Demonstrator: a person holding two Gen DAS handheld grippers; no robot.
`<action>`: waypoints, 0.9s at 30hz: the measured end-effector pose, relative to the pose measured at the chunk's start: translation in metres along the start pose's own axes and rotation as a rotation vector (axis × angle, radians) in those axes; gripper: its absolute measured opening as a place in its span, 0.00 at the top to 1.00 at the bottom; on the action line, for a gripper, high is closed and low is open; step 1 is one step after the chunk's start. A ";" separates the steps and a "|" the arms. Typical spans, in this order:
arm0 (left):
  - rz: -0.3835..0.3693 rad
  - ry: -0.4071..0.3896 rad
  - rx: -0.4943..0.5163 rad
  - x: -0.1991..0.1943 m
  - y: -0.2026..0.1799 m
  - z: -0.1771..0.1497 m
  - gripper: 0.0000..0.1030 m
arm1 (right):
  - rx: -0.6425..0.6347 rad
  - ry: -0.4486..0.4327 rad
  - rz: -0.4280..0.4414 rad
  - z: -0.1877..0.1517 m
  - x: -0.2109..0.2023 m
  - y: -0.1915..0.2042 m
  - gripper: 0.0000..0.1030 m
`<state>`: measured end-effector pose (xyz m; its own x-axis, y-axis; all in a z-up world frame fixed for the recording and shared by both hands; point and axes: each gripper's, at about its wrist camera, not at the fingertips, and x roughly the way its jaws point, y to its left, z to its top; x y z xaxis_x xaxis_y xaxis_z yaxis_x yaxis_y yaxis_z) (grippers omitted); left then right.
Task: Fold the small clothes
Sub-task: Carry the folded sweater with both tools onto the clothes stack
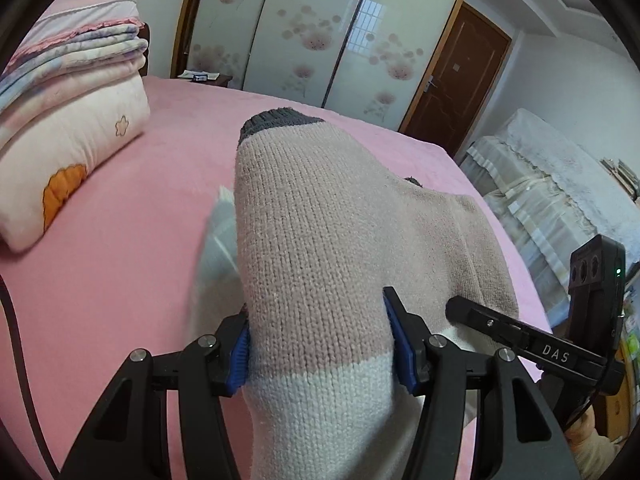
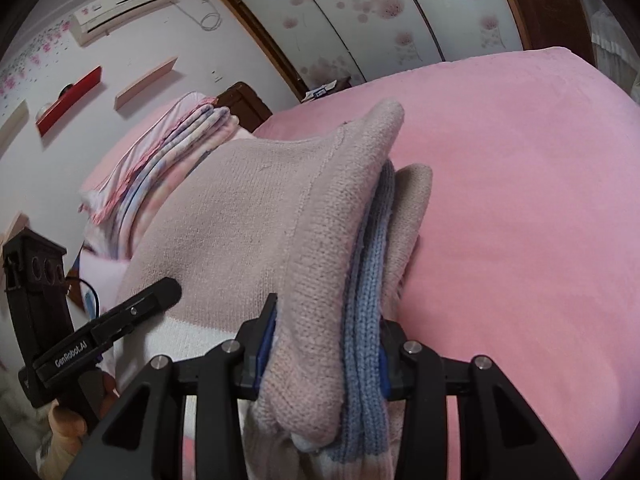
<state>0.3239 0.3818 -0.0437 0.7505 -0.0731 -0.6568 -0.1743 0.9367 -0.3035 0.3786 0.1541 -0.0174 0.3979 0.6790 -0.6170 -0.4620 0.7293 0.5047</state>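
A small knitted sweater, dusty pink with a white band and a grey cuff, is held up over the pink bed. My left gripper is shut on the sweater near its white band. My right gripper is shut on a bunched part of the same sweater, where pink and blue knit layers are squeezed between the pads. Each gripper shows in the other's view: the right one at the lower right of the left wrist view, the left one at the lower left of the right wrist view.
A stack of folded quilts lies at the bed's left end, also in the right wrist view. Sliding wardrobe doors and a brown door stand behind. A covered sofa is to the right of the bed.
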 end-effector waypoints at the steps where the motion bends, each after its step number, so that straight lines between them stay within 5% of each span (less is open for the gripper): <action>1: 0.000 0.005 0.000 0.009 0.009 0.008 0.46 | 0.010 0.001 -0.002 0.010 0.016 0.002 0.62; 9: -0.004 0.060 -0.032 0.099 0.064 0.045 0.45 | 0.046 0.010 -0.057 0.039 0.088 -0.005 0.62; 19: 0.055 0.118 -0.074 0.166 0.096 0.032 0.43 | 0.122 0.063 -0.073 0.026 0.147 -0.036 0.62; 23: 0.065 0.082 -0.082 0.173 0.104 0.022 0.37 | 0.128 0.069 -0.062 0.019 0.151 -0.041 0.61; 27: 0.136 0.057 -0.061 0.175 0.109 0.013 0.11 | 0.136 0.080 -0.053 0.011 0.155 -0.045 0.58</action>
<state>0.4445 0.4758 -0.1830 0.6801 0.0318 -0.7324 -0.3115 0.9169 -0.2495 0.4700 0.2280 -0.1287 0.3518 0.6340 -0.6887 -0.3283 0.7725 0.5435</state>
